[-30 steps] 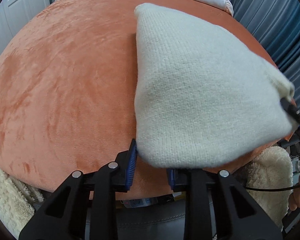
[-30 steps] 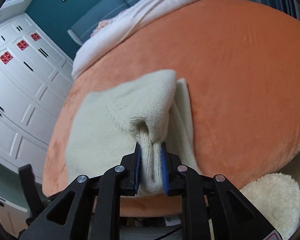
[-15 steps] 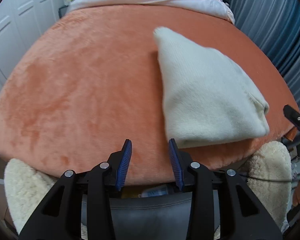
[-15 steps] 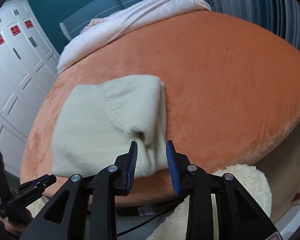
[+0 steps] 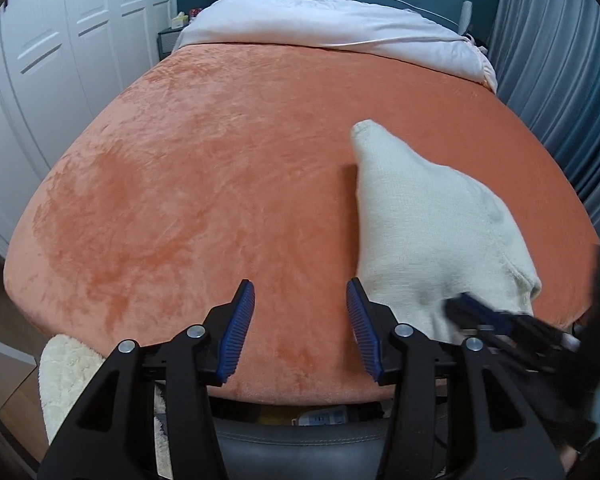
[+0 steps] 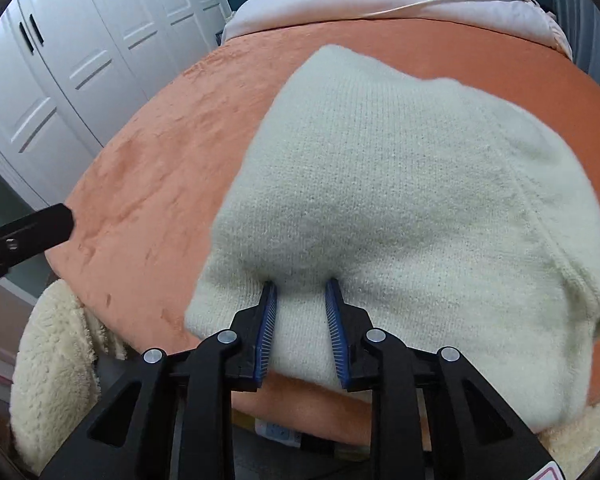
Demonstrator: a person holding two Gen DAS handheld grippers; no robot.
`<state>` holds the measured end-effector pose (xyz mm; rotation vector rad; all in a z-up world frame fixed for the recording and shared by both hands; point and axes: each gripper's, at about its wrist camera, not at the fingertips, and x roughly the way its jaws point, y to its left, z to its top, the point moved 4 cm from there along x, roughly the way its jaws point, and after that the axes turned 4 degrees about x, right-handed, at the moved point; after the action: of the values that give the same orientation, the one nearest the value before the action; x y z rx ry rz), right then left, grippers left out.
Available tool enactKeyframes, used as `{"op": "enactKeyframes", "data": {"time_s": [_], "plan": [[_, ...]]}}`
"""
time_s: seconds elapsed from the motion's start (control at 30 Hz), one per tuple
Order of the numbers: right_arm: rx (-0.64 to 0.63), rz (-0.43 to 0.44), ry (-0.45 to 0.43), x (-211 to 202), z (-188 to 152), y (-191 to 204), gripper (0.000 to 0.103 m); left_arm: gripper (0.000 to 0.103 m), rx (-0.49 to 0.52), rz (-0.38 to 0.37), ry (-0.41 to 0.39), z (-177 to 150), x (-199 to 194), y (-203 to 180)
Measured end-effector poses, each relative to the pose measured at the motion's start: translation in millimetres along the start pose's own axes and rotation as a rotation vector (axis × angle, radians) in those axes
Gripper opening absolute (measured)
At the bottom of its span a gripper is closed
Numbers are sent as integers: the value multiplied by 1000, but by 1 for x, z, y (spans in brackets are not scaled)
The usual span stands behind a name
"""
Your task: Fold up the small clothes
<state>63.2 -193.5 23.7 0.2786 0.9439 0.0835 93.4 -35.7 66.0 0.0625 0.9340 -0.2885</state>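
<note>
On the orange blanket (image 5: pixel 228 184) that fills our view, the knit (image 6: pixel 400 184) lies bunched into a rough fold, its near edge at the bed's foot. We have let go with the left gripper (image 5: pixel 301 330): its jaws have just been opening and now stand apart with nothing between them, lifted back from the cloth, which sits just to its right. Our right gripper (image 6: pixel 301 330) released half a second ago, slid across, and its jaws have just been closing; they now pinch the knit's near hem. We judge another fold is being set up. Ahead and to the left the blanket is bare, ample room; behind our grippers the bed edge drops to a fleece rug (image 5: pixel 66 384).
</note>
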Motion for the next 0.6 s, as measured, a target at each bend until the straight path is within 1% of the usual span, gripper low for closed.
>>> {"op": "enactKeyframes", "data": {"time_s": [0.07,0.13,0.17,0.2,0.27,0.3,0.33,0.37,0.4,0.43,0.47,0.5,0.57,0.6], "plan": [[46,-21,-100,-39,-1,-17,16,46,11,-25,6,5,7,-14],[123,-76,-178,-70,2,-47,17,46,24,-55,22,9,17,-32],[157,-102,-202,-80,4,-60,17,46,31,-73,32,11,23,-42],[176,-120,-206,-85,5,-71,17,46,36,-85,43,11,29,-51],[196,-160,-194,-83,9,-95,18,46,55,-92,78,9,46,-71],[198,-180,-171,-75,14,-106,18,46,62,-88,98,7,54,-79],[203,-198,-123,-59,17,-117,18,47,64,-85,120,5,64,-84],[205,-234,-70,-37,20,-128,18,53,68,-58,133,3,73,-88],[186,-263,-26,-22,20,-141,20,56,83,-24,129,1,77,-92],[152,-271,-8,-9,22,-145,21,63,107,6,121,0,81,-95],[120,-281,-21,-5,26,-147,22,65,134,31,116,-1,84,-98],[94,-303,-14,-2,33,-145,22,66,143,40,112,-2,86,-99],[80,-327,19,-1,44,-139,22,66,118,16,124,-1,85,-92],[92,-317,19,-8,46,-136,22,66,82,-6,135,0,80,-86]]}}
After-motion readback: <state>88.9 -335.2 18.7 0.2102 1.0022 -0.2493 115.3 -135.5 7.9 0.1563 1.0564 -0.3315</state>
